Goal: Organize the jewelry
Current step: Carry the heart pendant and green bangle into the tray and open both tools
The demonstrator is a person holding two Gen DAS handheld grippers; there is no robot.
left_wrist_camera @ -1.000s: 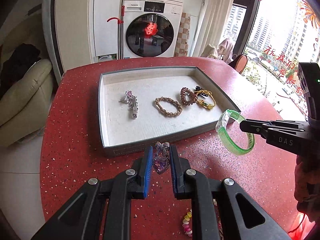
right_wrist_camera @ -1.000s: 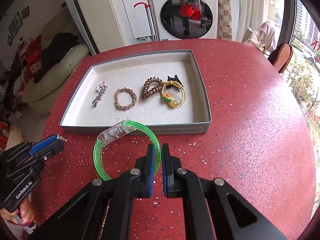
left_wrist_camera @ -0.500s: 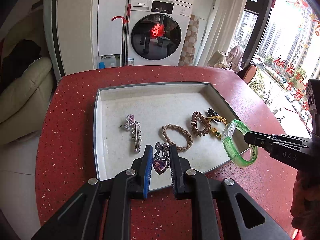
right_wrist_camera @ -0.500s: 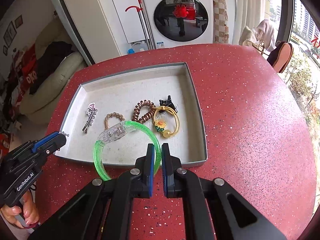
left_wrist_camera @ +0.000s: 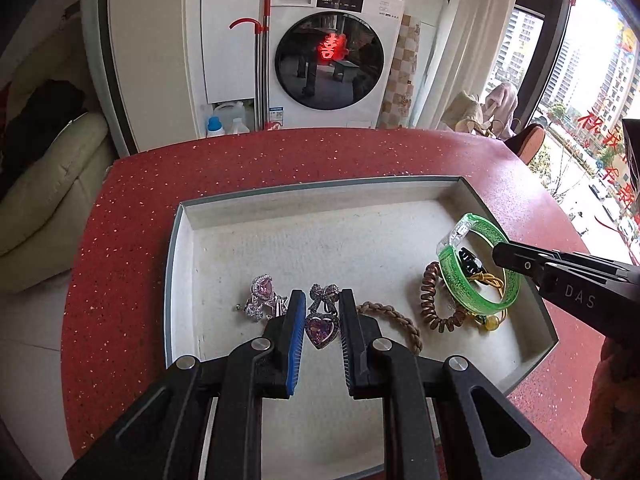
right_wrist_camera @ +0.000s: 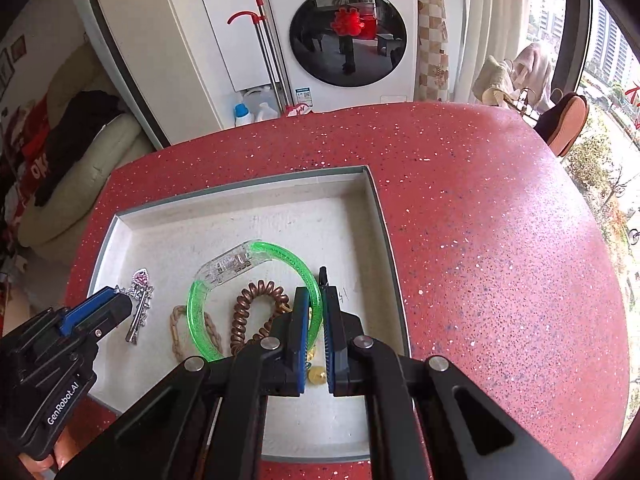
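Left tongs point(left_wrist_camera: 320, 320) pinch a heart pendant point(left_wrist_camera: 321, 329); "GenRobot.AI" shows only from the right. Right tongs point(right_wrist_camera: 316, 312), marked "DAS", pinch the green bangle point(right_wrist_camera: 280, 256).

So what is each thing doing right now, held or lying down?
left gripper: shut on the heart brooch
right gripper: shut on the green bangle
tray: open-topped, on the table
braided band: lying in the tray
coil hair tie: lying in the tray
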